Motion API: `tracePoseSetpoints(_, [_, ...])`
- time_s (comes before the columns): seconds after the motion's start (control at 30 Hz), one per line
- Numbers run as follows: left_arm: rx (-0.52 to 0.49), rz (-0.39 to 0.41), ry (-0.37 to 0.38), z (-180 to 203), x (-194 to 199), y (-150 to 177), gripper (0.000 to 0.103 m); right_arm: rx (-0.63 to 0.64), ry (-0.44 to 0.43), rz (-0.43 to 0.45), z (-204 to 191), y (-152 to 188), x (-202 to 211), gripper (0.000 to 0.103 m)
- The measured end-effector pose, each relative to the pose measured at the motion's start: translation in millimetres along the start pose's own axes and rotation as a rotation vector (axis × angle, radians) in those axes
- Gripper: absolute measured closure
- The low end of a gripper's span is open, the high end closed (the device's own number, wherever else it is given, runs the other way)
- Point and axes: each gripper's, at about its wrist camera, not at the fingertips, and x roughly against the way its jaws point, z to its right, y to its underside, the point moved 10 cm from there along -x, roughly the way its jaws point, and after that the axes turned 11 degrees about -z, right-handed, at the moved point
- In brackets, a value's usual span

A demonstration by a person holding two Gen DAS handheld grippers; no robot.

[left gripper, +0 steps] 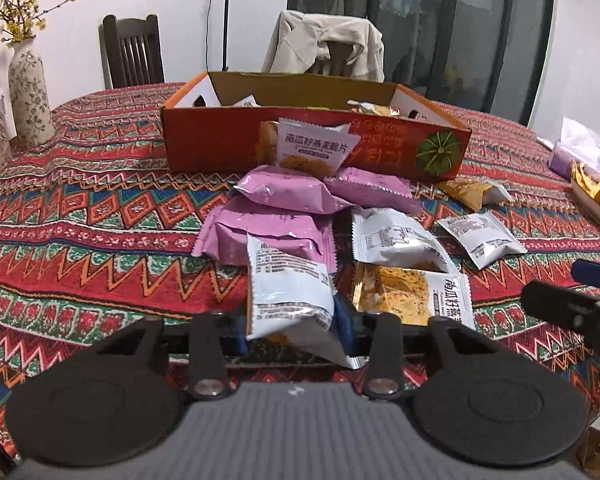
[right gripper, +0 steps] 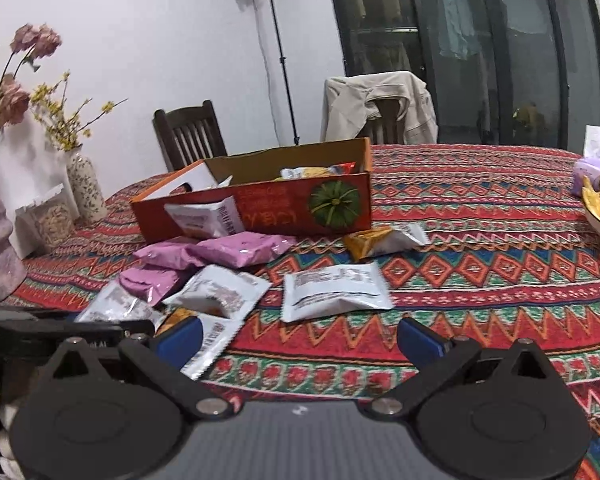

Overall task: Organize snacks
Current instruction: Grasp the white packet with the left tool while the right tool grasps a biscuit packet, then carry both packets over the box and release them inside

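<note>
Left gripper [left gripper: 293, 320] clamped on a white snack packet [left gripper: 288, 296]; right gripper [right gripper: 298, 340] spread apart over the tablecloth [right gripper: 480, 240].

The packet sits at the near edge of the pile before the orange cardboard box [left gripper: 220, 144]; it looks light, crinkly and slippery; a mid-body pinch probably holds better than the sealed edge, without crushing the crisps.

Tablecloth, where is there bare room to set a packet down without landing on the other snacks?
Free: the tablecloth right of the white packet, stretching toward the tissue pack, and the stretch left of the pink packets, toward the vase. Crowded: directly in front of the cardboard box, where the packets overlap.
</note>
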Motion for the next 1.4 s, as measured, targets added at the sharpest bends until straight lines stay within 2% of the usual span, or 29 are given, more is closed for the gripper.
tracePoseSetpoints(0.03, [0.005,0.009,0.003,-2,1,0,0.066,0.008,0.001,-0.001,-3,0,0,0.0])
tracePoseSetpoints(0.07, [0.009,0.016,0.012,-4,3,1,0.072,0.014,-0.001,-0.002,-7,1,-1,0.0])
tracePoseSetpoints(0.1, [0.011,0.022,0.024,-5,6,1,0.073,0.017,-0.003,-0.006,-10,1,-3,0.0])
tracePoseSetpoints(0.33, [0.025,0.121,0.056,-21,36,-5,0.073,0.043,-0.026,-0.04,-42,-1,-22,0.0])
tracePoseSetpoints(0.63, [0.101,0.147,0.058,-59,42,-8,0.073,0.001,-0.021,-0.122,-73,-4,-64,0.0])
tracePoseSetpoints(0.83, [0.126,0.15,0.073,-73,41,-4,0.073,0.05,0.063,-0.121,-88,-2,-78,0.0])
tracePoseSetpoints(0.9, [0.136,0.149,0.08,-76,40,-3,0.073,0.094,0.112,-0.102,-92,1,-78,0.01])
tracePoseSetpoints(1.0, [0.138,0.142,0.089,-77,38,-1,0.073,0.112,0.083,-0.094,-97,2,-71,0.026])
tracePoseSetpoints(1.3, [0.137,0.155,0.101,-75,45,2,0.073,0.119,0.053,-0.056,-99,5,-53,0.044])
tracePoseSetpoints(1.4, [0.133,0.163,0.106,-72,48,1,0.073,0.12,0.045,-0.038,-99,4,-46,0.045])
